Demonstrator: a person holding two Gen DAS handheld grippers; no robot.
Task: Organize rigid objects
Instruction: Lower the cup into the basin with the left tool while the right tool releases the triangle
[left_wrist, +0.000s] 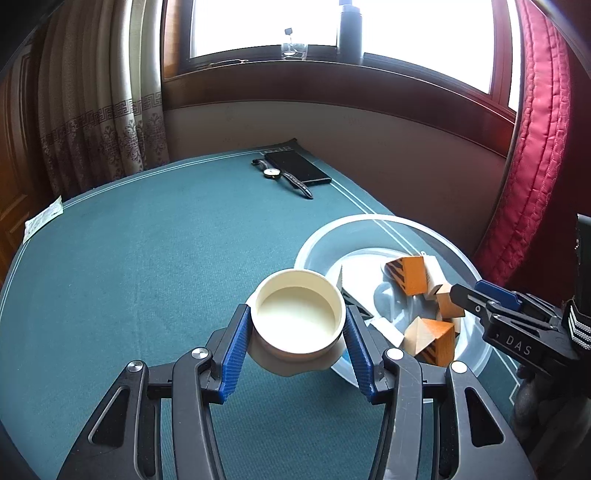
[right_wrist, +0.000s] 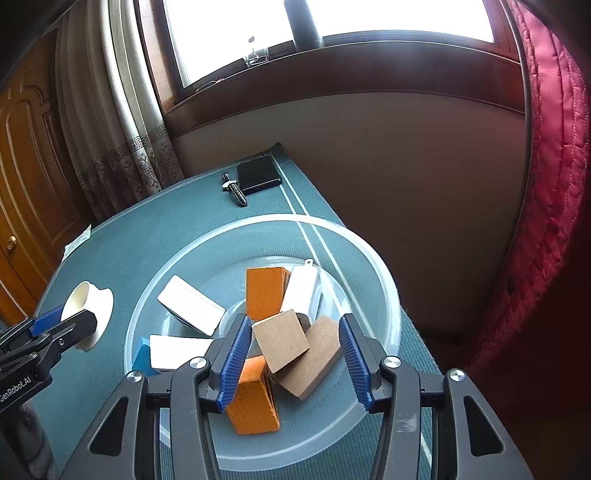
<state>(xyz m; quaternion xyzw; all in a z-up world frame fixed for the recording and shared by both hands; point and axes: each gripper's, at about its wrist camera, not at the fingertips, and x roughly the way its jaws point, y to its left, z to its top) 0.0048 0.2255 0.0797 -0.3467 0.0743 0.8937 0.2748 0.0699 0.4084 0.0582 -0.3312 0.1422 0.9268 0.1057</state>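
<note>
Cream cup clamped between left gripper pads beside clear bowl, likely bound there; right gripper spread wide over wooden blocks, gripping nothing.

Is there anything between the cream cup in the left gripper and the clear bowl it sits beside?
Nothing visible. The cream cup, clamped in the left gripper, sits right beside the clear bowl. The right gripper hangs open over the blocks inside.

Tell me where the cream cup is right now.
The cream cup sits between the left gripper fingers on the green table, just left of the clear bowl of blocks.
</note>
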